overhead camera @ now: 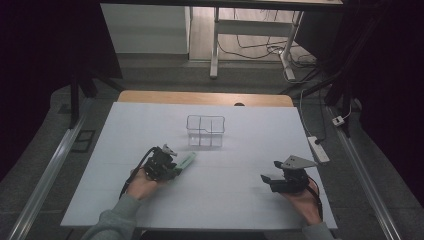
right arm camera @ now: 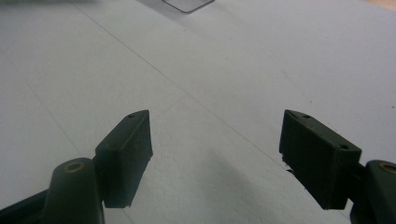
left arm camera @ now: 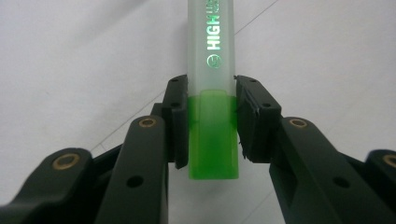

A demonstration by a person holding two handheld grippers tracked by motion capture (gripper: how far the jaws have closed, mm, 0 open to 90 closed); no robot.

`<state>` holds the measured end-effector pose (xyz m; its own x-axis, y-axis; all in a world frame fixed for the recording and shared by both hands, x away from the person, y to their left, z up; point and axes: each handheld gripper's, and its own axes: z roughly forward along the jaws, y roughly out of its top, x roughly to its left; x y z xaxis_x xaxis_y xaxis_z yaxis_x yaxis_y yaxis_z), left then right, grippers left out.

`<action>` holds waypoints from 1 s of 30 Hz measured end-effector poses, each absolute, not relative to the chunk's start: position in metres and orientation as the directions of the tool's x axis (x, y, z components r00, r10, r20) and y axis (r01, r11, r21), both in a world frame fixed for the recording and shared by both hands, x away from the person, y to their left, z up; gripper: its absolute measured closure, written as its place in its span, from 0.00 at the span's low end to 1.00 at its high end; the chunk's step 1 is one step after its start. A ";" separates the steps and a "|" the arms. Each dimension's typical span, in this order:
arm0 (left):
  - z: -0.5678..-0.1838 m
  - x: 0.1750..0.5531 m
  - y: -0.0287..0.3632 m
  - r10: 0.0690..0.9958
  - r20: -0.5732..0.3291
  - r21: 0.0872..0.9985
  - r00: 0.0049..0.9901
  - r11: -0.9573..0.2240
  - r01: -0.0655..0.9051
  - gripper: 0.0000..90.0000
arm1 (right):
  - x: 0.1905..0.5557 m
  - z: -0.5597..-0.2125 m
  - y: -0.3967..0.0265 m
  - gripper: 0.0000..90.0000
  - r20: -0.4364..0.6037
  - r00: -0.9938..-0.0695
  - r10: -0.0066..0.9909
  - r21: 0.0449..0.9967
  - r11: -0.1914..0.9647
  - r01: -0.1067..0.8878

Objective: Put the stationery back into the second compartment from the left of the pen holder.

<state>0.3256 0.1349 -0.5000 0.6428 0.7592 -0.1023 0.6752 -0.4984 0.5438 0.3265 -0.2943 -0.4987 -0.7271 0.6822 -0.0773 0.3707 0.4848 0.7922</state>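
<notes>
A highlighter (left arm camera: 212, 42) with a frosted barrel and a bright green end lies flat on the white table top (overhead camera: 225, 200). My left gripper (left arm camera: 211, 93) is shut on it, with one black pad against each side near the green end. From above, the left gripper (overhead camera: 173, 167) sits left of centre, and the highlighter (overhead camera: 186, 160) points away toward a clear divided plastic box (overhead camera: 205, 131). My right gripper (overhead camera: 270, 171) rests low at the front right. In its own view the right gripper (right arm camera: 215, 135) stands open with bare table between the pads.
A corner of the clear box (right arm camera: 187, 4) shows far ahead of the right gripper. A wooden table edge (overhead camera: 205, 97) runs behind the white sheet. A power strip (overhead camera: 318, 148) lies on the floor at the right, and desk legs with cables stand beyond.
</notes>
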 end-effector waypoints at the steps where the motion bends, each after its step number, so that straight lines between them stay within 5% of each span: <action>1: -0.498 0.325 0.137 0.754 -0.108 0.552 0.648 -0.497 0.670 0.74 | 0.327 -0.498 -0.294 0.28 -0.076 -0.727 0.682 0.794 0.483 0.370; 30: -0.467 0.327 0.156 0.563 -0.112 0.698 0.819 -0.542 0.468 0.74 | 0.328 -0.498 -0.284 0.28 -0.071 -0.745 0.663 0.801 0.483 0.353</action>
